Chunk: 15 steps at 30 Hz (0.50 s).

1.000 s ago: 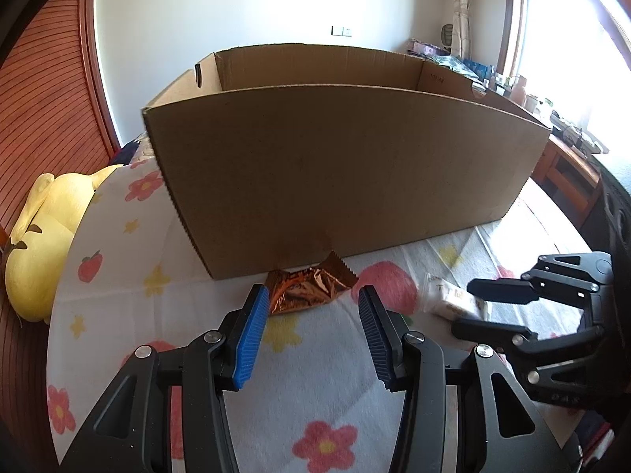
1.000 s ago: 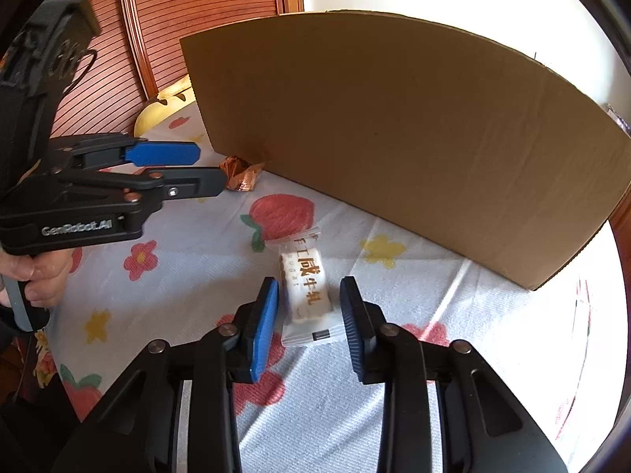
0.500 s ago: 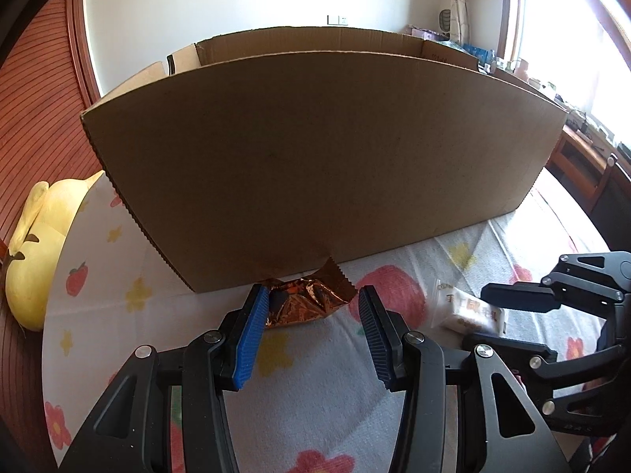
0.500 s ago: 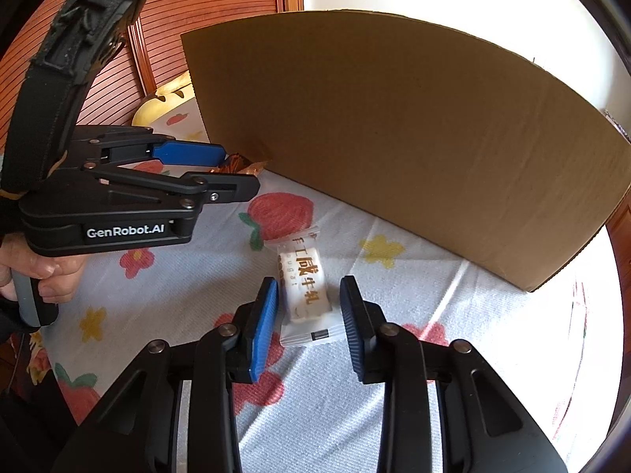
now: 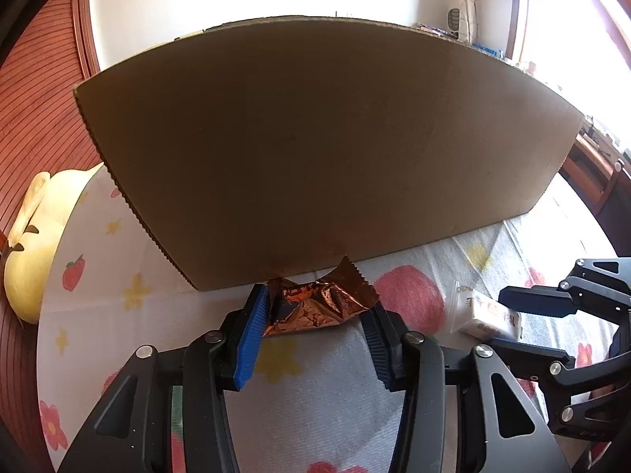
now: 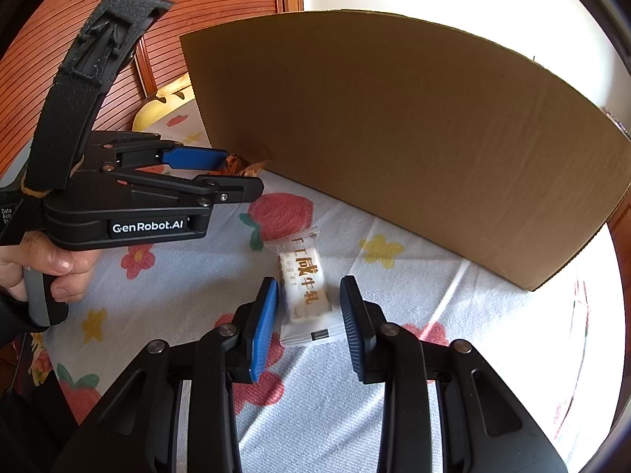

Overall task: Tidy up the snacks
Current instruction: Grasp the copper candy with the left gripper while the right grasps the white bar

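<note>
Left gripper [image 5: 317, 315]: jaws open around shiny brown snack [image 5: 315, 307], maybe touching it, right against big box [image 5: 315, 149]. Right gripper [image 6: 309, 315]: jaws open around white candy [image 6: 305, 283], flat on flowery cloth [image 6: 394, 354].

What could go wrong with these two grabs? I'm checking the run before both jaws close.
1. The copper foil snack lies against the cardboard box wall, so the left gripper, jaws open around it, may bump or shove the box.
2. That wrapper is crumpled and thin; it could crush or slip out.
3. The right gripper, also open, straddles the white nougat packet near its sealed end, so it may pinch only film.
</note>
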Tool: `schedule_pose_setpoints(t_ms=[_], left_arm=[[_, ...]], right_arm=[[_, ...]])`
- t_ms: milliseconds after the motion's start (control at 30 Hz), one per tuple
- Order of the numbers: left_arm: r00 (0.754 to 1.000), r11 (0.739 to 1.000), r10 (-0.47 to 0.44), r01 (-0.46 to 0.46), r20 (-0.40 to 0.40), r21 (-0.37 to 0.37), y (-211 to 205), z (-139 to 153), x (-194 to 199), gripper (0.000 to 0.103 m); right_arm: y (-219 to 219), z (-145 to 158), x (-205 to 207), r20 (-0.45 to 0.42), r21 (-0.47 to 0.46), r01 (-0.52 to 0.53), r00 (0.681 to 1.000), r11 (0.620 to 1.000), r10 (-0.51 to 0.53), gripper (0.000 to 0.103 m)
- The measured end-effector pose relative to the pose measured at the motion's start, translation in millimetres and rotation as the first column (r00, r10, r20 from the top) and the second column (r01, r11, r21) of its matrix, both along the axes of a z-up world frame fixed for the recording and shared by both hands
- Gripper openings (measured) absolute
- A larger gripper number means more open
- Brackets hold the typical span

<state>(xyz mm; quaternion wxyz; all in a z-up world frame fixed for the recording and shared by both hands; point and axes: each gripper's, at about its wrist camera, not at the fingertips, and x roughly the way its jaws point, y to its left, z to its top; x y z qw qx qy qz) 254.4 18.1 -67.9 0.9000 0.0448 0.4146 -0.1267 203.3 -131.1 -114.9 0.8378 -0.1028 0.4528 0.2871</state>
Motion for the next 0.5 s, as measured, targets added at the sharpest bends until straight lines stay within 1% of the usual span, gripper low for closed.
schedule_pose_setpoints(t_ms=[33, 100, 233, 333, 500], left_arm=[[1.0, 1.0, -0.003, 0.003, 0.004, 0.001, 1.3, 0.4, -1.1, 0.039], [1.0, 1.0, -0.005, 0.004, 0.015, 0.006, 0.7, 1.8, -5.5, 0.039], [1.0, 1.0, -0.012, 0.012, 0.01, -0.007, 3.5, 3.4, -12.9, 0.039], [1.0, 1.0, -0.013, 0.013, 0.016, -0.019, 7.6, 9.3, -19.2, 0.039], [0.999, 1.0, -0.014, 0.014, 0.033, -0.02, 13.4, 18.9, -27.5, 0.039]], right_arm=[[0.3, 0.1, -0.2, 0.001, -0.001, 0.0, 1.0, 1.0, 0.0, 0.034], [0.3, 0.5, 0.2, 0.001, -0.002, 0.0, 1.0, 1.0, 0.0, 0.034], [0.5, 0.5, 0.2, 0.001, -0.003, 0.0, 1.0, 1.0, 0.0, 0.034], [0.5, 0.9, 0.6, -0.001, -0.004, -0.001, 1.0, 1.0, 0.001, 0.034], [1.4, 0.5, 0.4, -0.001, -0.006, -0.002, 1.0, 1.0, 0.002, 0.034]])
